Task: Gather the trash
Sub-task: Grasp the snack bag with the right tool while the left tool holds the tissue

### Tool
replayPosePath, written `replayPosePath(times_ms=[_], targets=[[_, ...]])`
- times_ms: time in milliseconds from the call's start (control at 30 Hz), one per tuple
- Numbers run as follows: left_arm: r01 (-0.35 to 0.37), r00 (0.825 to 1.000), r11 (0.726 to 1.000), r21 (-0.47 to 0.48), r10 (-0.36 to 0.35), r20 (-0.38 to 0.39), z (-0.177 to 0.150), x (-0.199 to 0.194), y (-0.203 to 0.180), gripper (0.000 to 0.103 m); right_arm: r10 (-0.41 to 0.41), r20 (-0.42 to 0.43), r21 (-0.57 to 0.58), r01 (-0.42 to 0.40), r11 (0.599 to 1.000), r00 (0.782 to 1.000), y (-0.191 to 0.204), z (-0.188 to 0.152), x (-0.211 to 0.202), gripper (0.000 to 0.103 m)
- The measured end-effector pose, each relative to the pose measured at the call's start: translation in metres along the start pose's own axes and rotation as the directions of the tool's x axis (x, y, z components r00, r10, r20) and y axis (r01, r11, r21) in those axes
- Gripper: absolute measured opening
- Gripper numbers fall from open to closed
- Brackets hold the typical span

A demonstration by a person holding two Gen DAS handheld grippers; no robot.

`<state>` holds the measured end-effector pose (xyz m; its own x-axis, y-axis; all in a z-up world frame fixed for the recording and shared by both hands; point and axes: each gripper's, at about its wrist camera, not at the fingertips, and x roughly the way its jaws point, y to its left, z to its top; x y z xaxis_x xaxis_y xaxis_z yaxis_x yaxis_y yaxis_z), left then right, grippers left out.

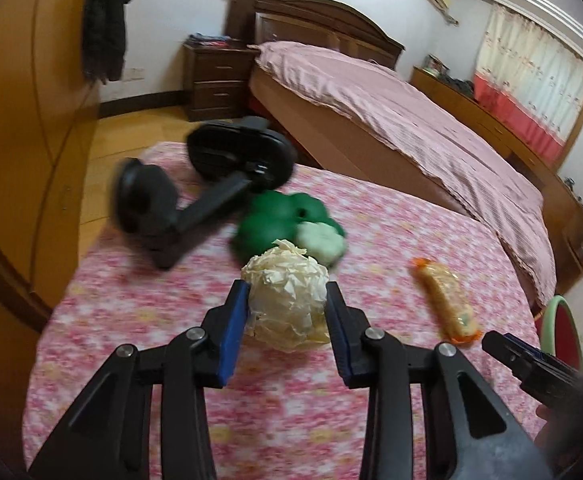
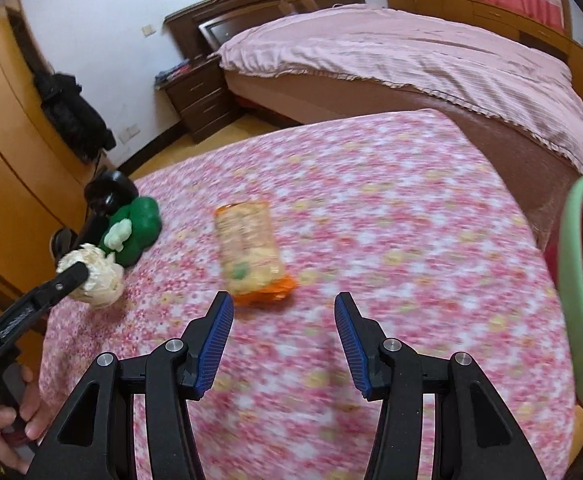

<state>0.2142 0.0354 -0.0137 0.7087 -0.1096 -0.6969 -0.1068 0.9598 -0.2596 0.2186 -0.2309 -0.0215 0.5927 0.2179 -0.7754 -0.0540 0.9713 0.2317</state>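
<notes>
Bedroom counter [image 1: 291,420], pink floral cloth. Left tongs [image 1: 287,300] pinch crumpled paper ball [image 1: 287,300]: light, crushable, grip mid-body. Right tongs [image 2: 283,312] wide, near snack wrapper [image 2: 249,250]: thin, slippery.

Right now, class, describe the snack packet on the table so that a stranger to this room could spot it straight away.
Start at the table with the pink floral cloth at the foot of the bed. The snack packet lies flat near its middle, just ahead of the open right gripper, apart from the crumpled paper ball and green toy. It alone is long, clear and orange-ended.
</notes>
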Motion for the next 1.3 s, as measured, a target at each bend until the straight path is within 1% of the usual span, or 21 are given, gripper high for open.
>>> replayPosePath(times_ms=[100, 167, 233, 400, 467, 533, 633, 833, 933, 1000, 1167, 1300], targets=[[0.006, 1.000, 1.000, -0.026, -0.006, 0.013, 0.000, -0.001, 0.015, 0.039, -0.024, -0.007, -0.033, 0.024, 0.999, 1.000, 0.019, 0.003, 0.013, 0.055], [0.016, 1.000, 0.999, -0.037, -0.015, 0.016, -0.002, -0.002, 0.021, 0.039, -0.037, -0.018, -0.051, 0.036, 0.998, 0.999, 0.028, 0.004, 0.023, 0.058], [0.026, 0.999, 0.998, -0.050, -0.025, 0.026, -0.003, -0.001, 0.025, 0.039, -0.057, -0.029, -0.059, 0.056, 0.997, 0.998, 0.033, 0.006, 0.031, 0.058], [0.056, 0.998, 0.997, -0.056, -0.054, 0.036, -0.004, -0.002, 0.026, 0.039, -0.098, -0.036, -0.066, 0.095, 0.993, 0.995, 0.036, 0.010, 0.044, 0.058], [0.067, 0.997, 0.996, -0.066, -0.066, 0.028, -0.006, 0.000, 0.027, 0.039, -0.125, -0.042, -0.071, 0.122, 0.990, 0.991, 0.036, 0.011, 0.051, 0.058], [0.088, 0.996, 0.993, -0.081, -0.087, 0.011, -0.008, 0.002, 0.029, 0.039, -0.135, -0.049, -0.064, 0.131, 0.989, 0.990, 0.035, 0.012, 0.057, 0.058], [0.108, 0.994, 0.990, -0.087, -0.107, 0.016, -0.008, -0.001, 0.027, 0.039, -0.155, -0.034, -0.063, 0.152, 0.986, 0.987, 0.036, 0.013, 0.061, 0.058], [0.113, 0.994, 0.990, -0.086, -0.111, 0.024, -0.009, -0.003, 0.025, 0.039, -0.201, 0.004, -0.085, 0.200, 0.976, 0.980, 0.042, 0.011, 0.067, 0.058], [0.101, 0.995, 0.991, -0.091, -0.099, 0.029, -0.009, -0.002, 0.026, 0.039, -0.226, 0.022, -0.103, 0.227, 0.968, 0.974, 0.045, 0.008, 0.067, 0.051], [0.101, 0.995, 0.991, -0.091, -0.099, 0.032, -0.010, -0.003, 0.026, 0.039, -0.225, 0.031, -0.100, 0.227, 0.969, 0.974, 0.046, 0.006, 0.065, 0.038], [0.106, 0.994, 0.991, -0.081, -0.104, 0.027, -0.011, -0.002, 0.021, 0.039, -0.205, 0.022, -0.073, 0.206, 0.976, 0.979, 0.040, 0.003, 0.056, 0.035], [0.114, 0.993, 0.990, -0.077, -0.112, 0.038, -0.010, -0.003, 0.018, 0.039, -0.189, 0.025, -0.044, 0.190, 0.981, 0.982, 0.031, -0.008, 0.041, 0.035]])
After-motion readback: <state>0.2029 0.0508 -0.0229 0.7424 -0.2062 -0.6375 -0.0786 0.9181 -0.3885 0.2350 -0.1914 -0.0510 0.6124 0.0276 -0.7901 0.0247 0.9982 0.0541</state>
